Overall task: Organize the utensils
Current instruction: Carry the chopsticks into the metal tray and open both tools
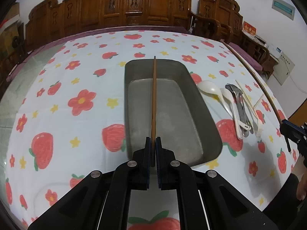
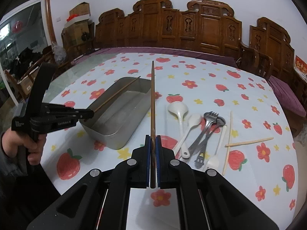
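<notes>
My left gripper (image 1: 153,141) is shut on a brown chopstick (image 1: 154,95) that points away over the empty metal tray (image 1: 182,118). My right gripper (image 2: 153,140) is shut on a second brown chopstick (image 2: 153,95), held above the cloth just right of the tray (image 2: 119,118). The right wrist view shows the left gripper (image 2: 90,114) with its chopstick (image 2: 119,92) slanting across the tray. Right of the tray lie two white spoons (image 2: 177,109), a metal fork (image 2: 209,117), a metal spoon (image 2: 220,121) and two pale chopsticks (image 2: 229,140).
The table wears a white cloth (image 1: 82,80) printed with strawberries and flowers. Carved wooden chairs (image 2: 191,28) line its far side. A hand (image 2: 32,149) grips the left tool at the near left edge. Boxes (image 2: 78,13) are stacked in the far left corner.
</notes>
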